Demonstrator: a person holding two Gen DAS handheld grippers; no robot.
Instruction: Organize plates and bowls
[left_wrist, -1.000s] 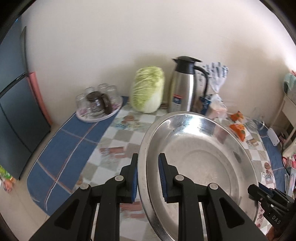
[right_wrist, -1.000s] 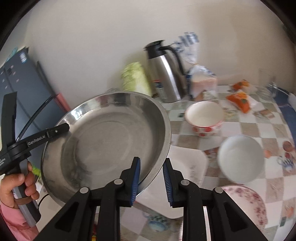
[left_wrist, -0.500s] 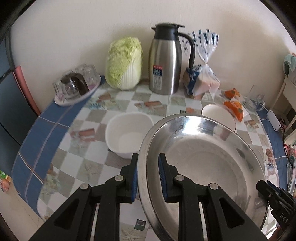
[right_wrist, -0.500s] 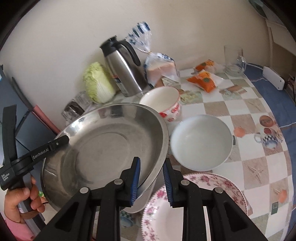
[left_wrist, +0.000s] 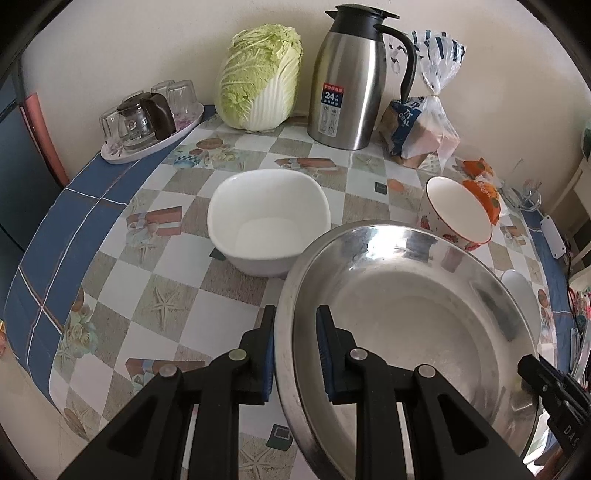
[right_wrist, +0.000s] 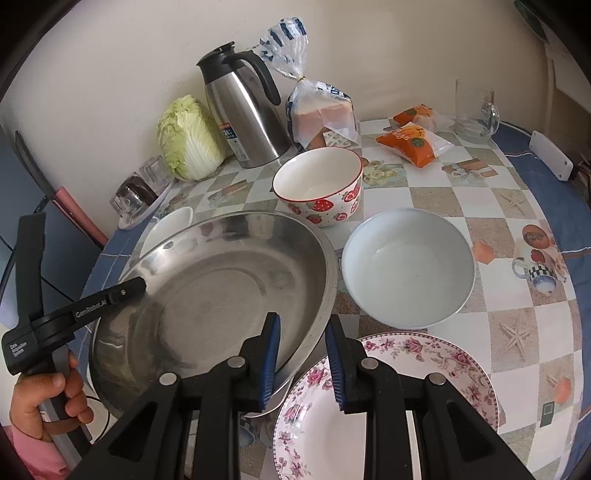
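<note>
Steel basin (left_wrist: 406, 321): both grippers (left_wrist: 295, 354) (right_wrist: 302, 360) clamp rim; floral plate (right_wrist: 406, 387) only in R view.

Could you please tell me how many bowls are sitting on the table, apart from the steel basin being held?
3: a square white bowl beyond the basin, a strawberry-patterned bowl near the flask, and a plain round bowl beside the flowered plate. The basin may hide others.

Steel basin (right_wrist: 221, 280) btwn square bowl (left_wrist: 267, 218) & round bowl (right_wrist: 408, 266); kettle (left_wrist: 351, 74) behind.
</note>
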